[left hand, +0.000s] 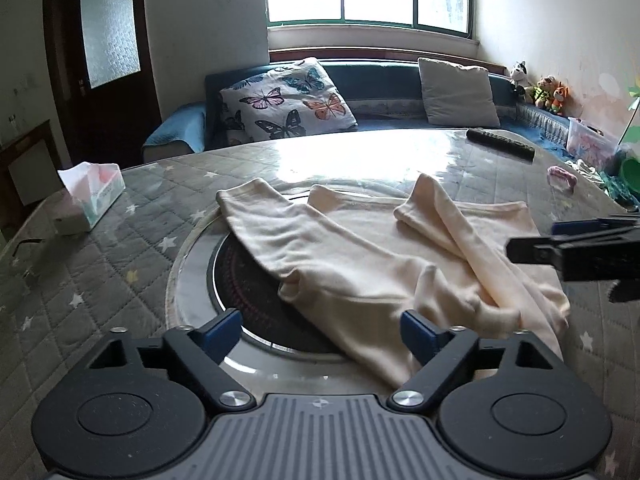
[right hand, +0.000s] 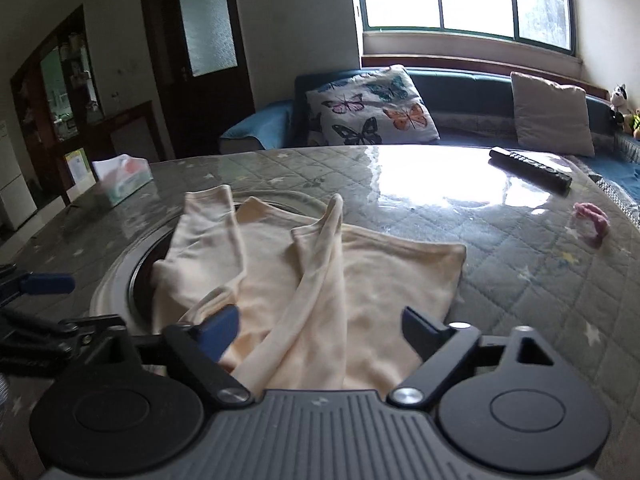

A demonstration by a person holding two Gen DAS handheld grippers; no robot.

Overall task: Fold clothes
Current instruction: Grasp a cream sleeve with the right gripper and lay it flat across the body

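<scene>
Cream long-sleeved top (left hand: 360, 264) spread across centre frame of the left wrist view, partly covering a round dark cooktop (left hand: 244, 284) set into the surface (left hand: 100, 264). Both sleeves folded inward over the body, cuffs pointing toward the upper part of the frame. Surface covered in grey quilted cloth with small stars under a glossy clear sheet.

Left hand-held gripper (left hand: 320, 332) at lower centre, jaws wide apart, blue pads clear of the fabric, nothing gripped; near hem of the top lying between and below the fingers. Right hand-held gripper (left hand: 560, 248) entering from the right edge, above the right side of the garment.

In the right wrist view: right hand-held gripper (right hand: 320, 330) at lower centre, jaws wide apart, fabric of the top (right hand: 320, 280) passing between the fingers; no sign of pads pressing on it. Left hand-held gripper (right hand: 44, 284) at the left edge.

Tissue box (left hand: 92, 196) at left, remote control (left hand: 500, 142) at upper right, small pink item (left hand: 562, 178) near the right edge. Sofa behind with a butterfly cushion (left hand: 284, 100).
</scene>
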